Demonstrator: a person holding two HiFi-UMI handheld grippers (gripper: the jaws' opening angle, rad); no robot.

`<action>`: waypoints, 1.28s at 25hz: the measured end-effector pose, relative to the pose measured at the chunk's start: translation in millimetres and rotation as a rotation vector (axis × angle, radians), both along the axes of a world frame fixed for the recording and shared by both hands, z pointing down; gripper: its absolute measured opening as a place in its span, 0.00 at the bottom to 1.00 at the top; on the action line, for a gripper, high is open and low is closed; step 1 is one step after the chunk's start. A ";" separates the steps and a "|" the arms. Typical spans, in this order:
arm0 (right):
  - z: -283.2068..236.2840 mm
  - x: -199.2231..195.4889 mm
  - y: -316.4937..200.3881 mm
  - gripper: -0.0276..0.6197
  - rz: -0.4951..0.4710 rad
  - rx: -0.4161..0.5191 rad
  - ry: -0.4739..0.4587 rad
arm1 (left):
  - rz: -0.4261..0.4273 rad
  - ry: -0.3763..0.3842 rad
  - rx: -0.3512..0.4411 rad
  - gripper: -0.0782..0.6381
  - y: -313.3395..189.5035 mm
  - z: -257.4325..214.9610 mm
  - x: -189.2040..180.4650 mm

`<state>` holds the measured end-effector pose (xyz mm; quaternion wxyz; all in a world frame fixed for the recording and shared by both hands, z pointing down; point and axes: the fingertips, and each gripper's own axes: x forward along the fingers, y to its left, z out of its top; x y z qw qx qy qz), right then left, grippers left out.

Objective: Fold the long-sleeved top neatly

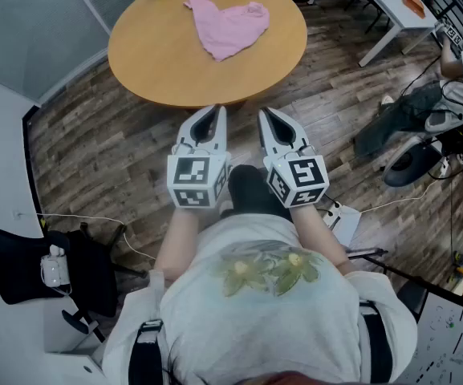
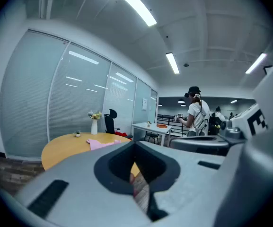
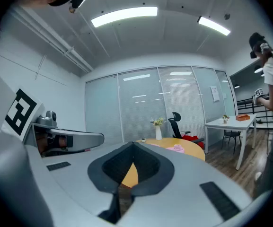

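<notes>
**White shirt point(image 1: 263, 295) nearest, both hand-held grippers shut, pink top out on the worktop**

Closest under the head camera is the person's white shirt with a leafy print, and both forearms reach forward from it. Side by side ahead of the chest are the left hand-held gripper point(image 1: 209, 112) and the right hand-held gripper point(image 1: 270, 115), each with its marker cube at the rear. They point forward, nearly level, over the wood-plank floor point(image 1: 87, 151). Their tips sit near the closest edge of the round wooden worktop point(image 1: 151, 62).

Each gripper's own view shows its jaws closed together with nothing between them. Only the worktop edge and the floor show through the gap behind the tips.

The pink top point(image 1: 229, 26) lies crumpled in a loose heap on the far half of the worktop, well apart from both grippers. A white vase point(image 2: 94, 126) with flowers stands at the worktop's far rim, with a black chair point(image 2: 110, 122) just behind it. Off to the right stands a white table point(image 1: 391, 6), and a person point(image 2: 197, 117) in a cap stands beyond it.
</notes>
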<state>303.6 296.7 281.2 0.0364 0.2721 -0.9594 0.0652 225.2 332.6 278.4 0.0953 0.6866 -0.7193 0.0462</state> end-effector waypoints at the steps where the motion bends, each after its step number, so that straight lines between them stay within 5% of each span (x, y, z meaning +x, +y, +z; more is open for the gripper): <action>1: -0.3 1.9 -3.0 0.07 0.006 -0.001 -0.004 | 0.004 -0.003 -0.005 0.11 -2.7 0.3 0.6; 11: -1.0 -11.3 -62.0 0.07 -0.002 0.018 -0.036 | 0.030 -0.021 -0.031 0.11 -59.6 8.7 -1.0; 20: 16.8 -61.6 -142.8 0.08 -0.077 -0.013 -0.007 | 0.005 -0.039 -0.054 0.11 -137.7 12.9 -49.5; 23: 24.9 -80.3 -174.7 0.31 -0.110 -0.048 0.023 | -0.011 -0.021 -0.046 0.12 -162.6 17.0 -68.3; 27: 29.3 -93.8 -217.3 0.38 -0.130 -0.066 0.056 | -0.025 0.004 -0.071 0.44 -195.4 25.7 -89.1; 32: 38.9 -116.4 -263.1 0.39 -0.170 -0.093 0.076 | -0.108 0.023 -0.125 0.46 -222.1 45.9 -126.1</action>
